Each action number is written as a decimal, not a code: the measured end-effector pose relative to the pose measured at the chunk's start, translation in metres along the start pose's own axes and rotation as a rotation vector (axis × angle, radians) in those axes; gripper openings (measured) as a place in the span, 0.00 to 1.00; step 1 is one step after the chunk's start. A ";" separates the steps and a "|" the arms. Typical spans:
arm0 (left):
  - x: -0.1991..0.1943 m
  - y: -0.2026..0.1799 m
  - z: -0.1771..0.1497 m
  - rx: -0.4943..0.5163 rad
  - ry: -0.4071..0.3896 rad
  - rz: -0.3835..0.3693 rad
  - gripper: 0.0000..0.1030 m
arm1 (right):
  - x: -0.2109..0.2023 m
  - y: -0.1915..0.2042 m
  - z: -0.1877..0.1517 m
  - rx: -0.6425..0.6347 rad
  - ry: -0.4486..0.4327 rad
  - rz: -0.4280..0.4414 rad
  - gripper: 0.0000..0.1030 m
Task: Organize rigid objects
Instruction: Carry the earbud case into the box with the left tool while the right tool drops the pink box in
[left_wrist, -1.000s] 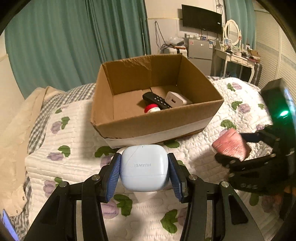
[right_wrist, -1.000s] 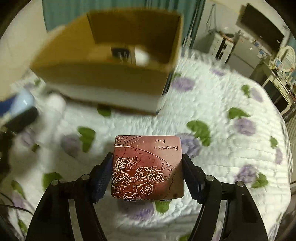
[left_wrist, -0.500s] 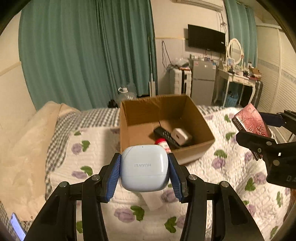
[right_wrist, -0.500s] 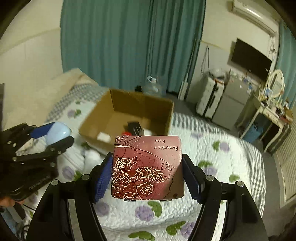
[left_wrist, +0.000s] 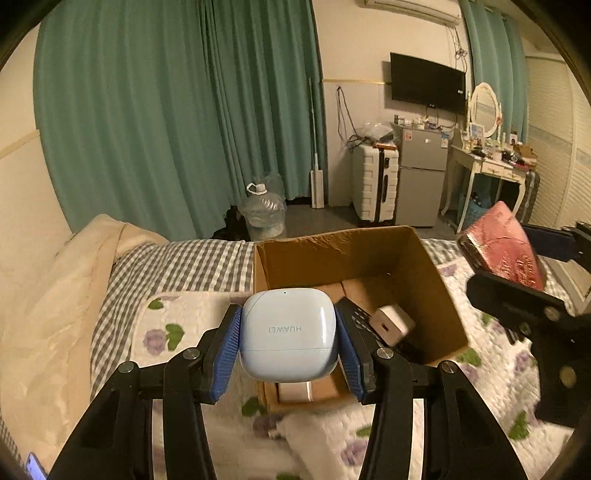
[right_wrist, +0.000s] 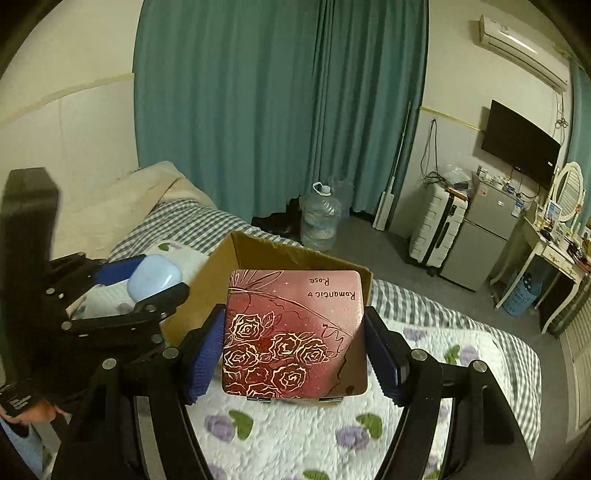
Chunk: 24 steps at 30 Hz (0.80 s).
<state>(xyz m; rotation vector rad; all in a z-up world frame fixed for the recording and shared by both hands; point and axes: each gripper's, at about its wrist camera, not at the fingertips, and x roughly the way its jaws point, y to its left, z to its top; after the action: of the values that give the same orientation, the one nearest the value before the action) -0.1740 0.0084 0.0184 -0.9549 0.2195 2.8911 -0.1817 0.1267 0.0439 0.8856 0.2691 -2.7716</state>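
My left gripper (left_wrist: 288, 339) is shut on a pale blue Huawei earbud case (left_wrist: 288, 334) and holds it high over the near left part of an open cardboard box (left_wrist: 436, 280) on the bed. My right gripper (right_wrist: 293, 339) is shut on a red rose-printed tin (right_wrist: 295, 332), held above the box's right side (right_wrist: 258, 247). The tin also shows in the left wrist view (left_wrist: 502, 247), and the earbud case in the right wrist view (right_wrist: 155, 277). Inside the box lie a black remote (left_wrist: 358, 317) and a white charger cube (left_wrist: 391, 325).
The box sits on a white floral quilt (right_wrist: 303, 439) over a checked sheet (left_wrist: 177, 266). A beige blanket (left_wrist: 48, 302) lies at the left. Beyond the bed stand a water jug (left_wrist: 262, 218), a white suitcase (left_wrist: 375, 184), a small fridge (left_wrist: 421, 181) and a dressing table (left_wrist: 487, 166).
Both grippers have risen well above the bed with their loads and now look down over the box. The red tin has moved closer to the box's right side.
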 end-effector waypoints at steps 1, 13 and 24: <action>0.010 0.000 0.002 0.006 0.005 0.005 0.49 | 0.008 -0.001 0.002 0.001 0.003 0.000 0.69; 0.081 -0.005 -0.008 0.051 0.063 0.039 0.49 | 0.075 -0.006 -0.007 0.025 0.058 0.006 0.69; 0.072 -0.008 -0.002 0.064 0.010 0.012 0.66 | 0.086 -0.026 -0.008 0.070 0.059 0.001 0.69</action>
<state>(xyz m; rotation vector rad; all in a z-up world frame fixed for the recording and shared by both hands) -0.2300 0.0184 -0.0272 -0.9615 0.3177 2.8713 -0.2522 0.1404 -0.0102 0.9855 0.1825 -2.7722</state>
